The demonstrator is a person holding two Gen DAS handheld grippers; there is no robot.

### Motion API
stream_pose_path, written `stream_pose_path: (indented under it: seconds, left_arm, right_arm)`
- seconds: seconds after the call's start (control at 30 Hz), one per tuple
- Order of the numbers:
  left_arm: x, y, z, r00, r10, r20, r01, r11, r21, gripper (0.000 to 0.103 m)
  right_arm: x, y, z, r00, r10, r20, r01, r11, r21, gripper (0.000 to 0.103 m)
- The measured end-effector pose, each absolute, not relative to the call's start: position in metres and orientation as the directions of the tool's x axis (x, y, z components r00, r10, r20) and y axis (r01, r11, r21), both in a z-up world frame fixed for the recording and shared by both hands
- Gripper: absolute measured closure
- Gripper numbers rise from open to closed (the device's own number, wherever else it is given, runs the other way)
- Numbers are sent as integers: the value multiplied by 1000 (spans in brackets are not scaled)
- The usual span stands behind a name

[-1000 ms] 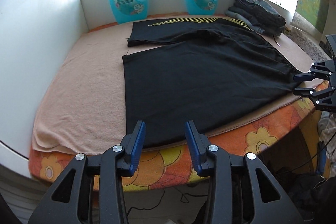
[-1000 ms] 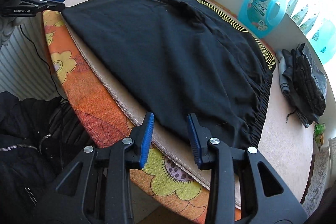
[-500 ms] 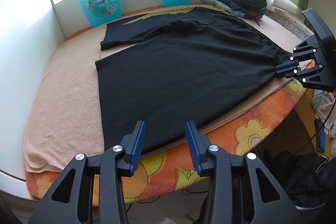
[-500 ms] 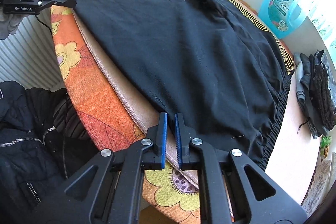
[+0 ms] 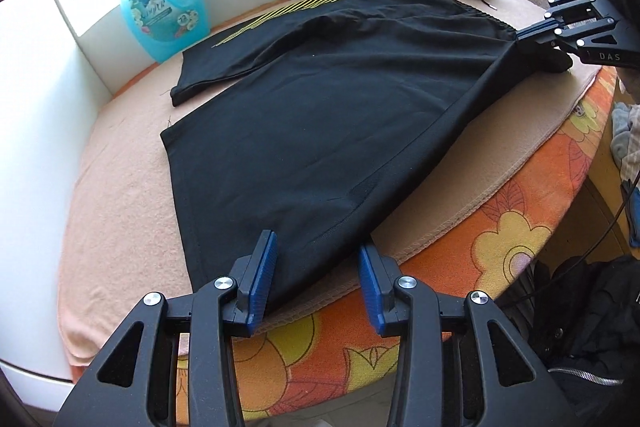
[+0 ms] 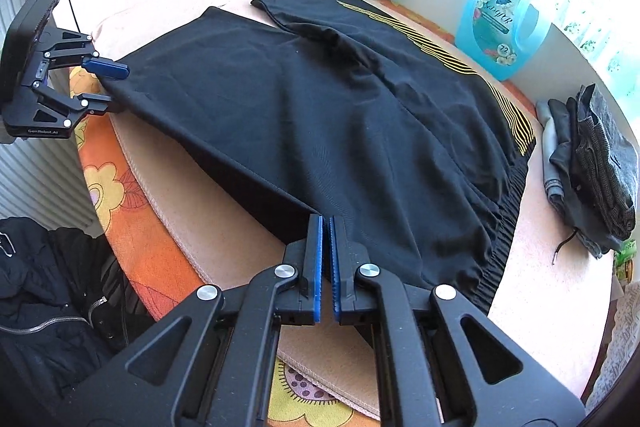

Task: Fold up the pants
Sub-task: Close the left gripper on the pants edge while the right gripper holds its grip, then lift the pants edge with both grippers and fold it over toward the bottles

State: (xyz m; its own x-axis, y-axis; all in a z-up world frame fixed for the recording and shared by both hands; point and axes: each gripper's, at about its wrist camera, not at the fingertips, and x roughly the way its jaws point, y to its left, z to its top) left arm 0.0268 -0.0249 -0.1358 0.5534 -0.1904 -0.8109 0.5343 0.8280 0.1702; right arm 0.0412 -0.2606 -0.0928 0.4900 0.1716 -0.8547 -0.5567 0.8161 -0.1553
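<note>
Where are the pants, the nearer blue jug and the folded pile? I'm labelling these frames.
pants [image 6: 320,115], right wrist view, middle of the fabric
blue jug [image 6: 496,27], right wrist view, its label
folded pile [image 6: 596,163], right wrist view, top garment

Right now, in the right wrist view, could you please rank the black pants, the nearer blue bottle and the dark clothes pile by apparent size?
1. Black pants, largest.
2. Clothes pile and blue bottle: look alike, so unranked.
</note>
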Motion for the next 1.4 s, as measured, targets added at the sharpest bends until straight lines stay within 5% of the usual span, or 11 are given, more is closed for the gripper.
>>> stream_pose_path:
  seconds: [0.23,0.4,0.5,0.53,0.7,0.8,0.93,1.0,1.27,1.33,1.4]
  left_arm:
    - [25,-32,-129,556,-235,-797,559,816,150,65]
    - [31,-47,-138,588,-161,-792,548,800,244,61]
    - [38,-39,-137,577,-179,-797,540,816,208,78]
    - [40,-36,-136,576,-182,-797,533,823,197,95]
    - [42,-24,-129,581,-234,-780,517,846,132,99]
    - [43,-23,-125,595,-246,-765,513,849,126,100]
    - [48,-23,-119,616,-248,-748,503,854,130,100]
    - [52,-22,-116,626,-254,-737,491,863,121,100]
    - [57,-22,-110,645,-261,-718,479,870,114,101]
    - [58,-20,-108,651,-260,-714,472,874,112,101]
    - [59,-18,-107,657,-259,-708,462,880,107,101]
  right_arm:
    - [51,-270,-91,496,180,-850,-516,848,-121,99]
    - [57,-273,-86,510,191,-839,-499,860,-107,99]
    - [56,-277,-83,508,208,-836,-494,865,-86,99]
    - [54,-279,-83,503,217,-837,-496,865,-73,99]
    - [36,-293,-86,501,255,-827,-511,858,-45,98]
    - [19,-314,-89,493,274,-826,-511,859,-20,89]
    - [-5,-326,-100,494,212,-843,-534,839,-102,52]
    - [-10,-327,-106,487,172,-856,-537,832,-138,49]
    - [1,-326,-119,506,70,-860,-513,825,-235,55]
    - [5,-326,-122,500,50,-865,-498,834,-240,93]
    - [8,-327,-118,522,39,-852,-468,848,-247,95]
